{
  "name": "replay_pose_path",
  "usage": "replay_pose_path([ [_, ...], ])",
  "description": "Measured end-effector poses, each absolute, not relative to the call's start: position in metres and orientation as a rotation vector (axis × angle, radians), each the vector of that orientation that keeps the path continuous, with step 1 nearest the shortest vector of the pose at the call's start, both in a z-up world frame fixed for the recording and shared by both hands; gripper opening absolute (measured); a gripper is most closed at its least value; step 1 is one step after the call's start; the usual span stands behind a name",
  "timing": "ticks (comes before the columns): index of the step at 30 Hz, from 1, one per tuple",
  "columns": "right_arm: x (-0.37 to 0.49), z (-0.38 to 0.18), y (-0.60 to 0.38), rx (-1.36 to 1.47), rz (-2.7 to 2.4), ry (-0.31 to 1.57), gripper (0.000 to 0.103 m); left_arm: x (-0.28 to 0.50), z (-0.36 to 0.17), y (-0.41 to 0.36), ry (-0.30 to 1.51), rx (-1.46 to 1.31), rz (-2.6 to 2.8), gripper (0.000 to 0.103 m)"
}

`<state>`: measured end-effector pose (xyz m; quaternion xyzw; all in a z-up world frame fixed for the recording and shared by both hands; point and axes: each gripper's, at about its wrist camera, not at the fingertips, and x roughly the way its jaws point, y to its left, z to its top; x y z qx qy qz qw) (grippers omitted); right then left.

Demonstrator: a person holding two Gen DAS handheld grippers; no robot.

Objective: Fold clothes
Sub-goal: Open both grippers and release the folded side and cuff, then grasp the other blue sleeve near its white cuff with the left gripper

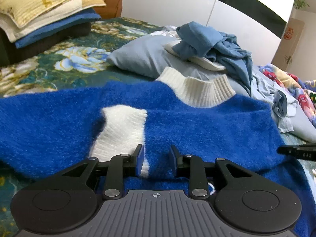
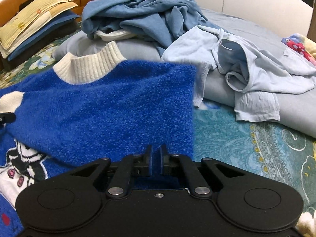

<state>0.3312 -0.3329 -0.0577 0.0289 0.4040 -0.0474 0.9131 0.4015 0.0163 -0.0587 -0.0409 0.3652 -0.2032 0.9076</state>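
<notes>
Left gripper (image 1: 156,161): jaws part-spread, bunched blue knit and white cuff (image 1: 122,126) between pads; pinch likely, contact unclear. Blue sweater (image 2: 102,114): on bed, sleeves folded in, collar (image 2: 88,67) away from both grippers, long axis running away; near hem below both. Right gripper (image 2: 156,162): pressed nearly together on right-side sweater edge. Hem itself hidden under gripper bodies. Unfolded clothes pile (image 2: 148,13) beyond.

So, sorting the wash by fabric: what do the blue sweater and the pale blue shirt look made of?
The sweater looks like a fuzzy, brushed knit, perhaps wool or acrylic, with a napped surface and a ribbed white collar. The shirt looks like thin, matte woven cotton or a blend, creased and with stitched hems.
</notes>
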Motion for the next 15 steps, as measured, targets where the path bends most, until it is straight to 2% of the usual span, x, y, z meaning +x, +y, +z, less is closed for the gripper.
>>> replay_pose_path([
  [5,0.321,-0.044,-0.323,0.034,-0.075,0.799,0.011,0.380,-0.040,0.018,0.710,-0.062,-0.415,0.028],
  [9,0.309,-0.029,-0.311,-0.022,-0.069,0.758,0.039,0.363,-0.024,0.019,0.684,-0.052,-0.407,0.035],
  [10,0.305,-0.025,-0.307,-0.032,-0.064,0.749,0.039,0.359,-0.020,0.019,0.679,-0.046,-0.405,0.036],
  [11,0.302,-0.022,-0.305,-0.040,-0.057,0.743,0.040,0.354,-0.017,0.019,0.673,-0.041,-0.400,0.042],
  [12,0.298,-0.019,-0.302,-0.046,-0.052,0.737,0.048,0.350,-0.013,0.019,0.668,-0.039,-0.394,0.052],
  [13,0.293,-0.015,-0.300,-0.048,-0.048,0.728,0.059,0.345,-0.011,0.020,0.662,-0.044,-0.386,0.057],
  [14,0.289,-0.012,-0.298,-0.050,-0.045,0.720,0.064,0.339,-0.008,0.021,0.652,-0.053,-0.380,0.065],
  [15,0.284,-0.009,-0.296,-0.051,-0.041,0.710,0.076,0.333,-0.006,0.022,0.639,-0.061,-0.380,0.067],
])
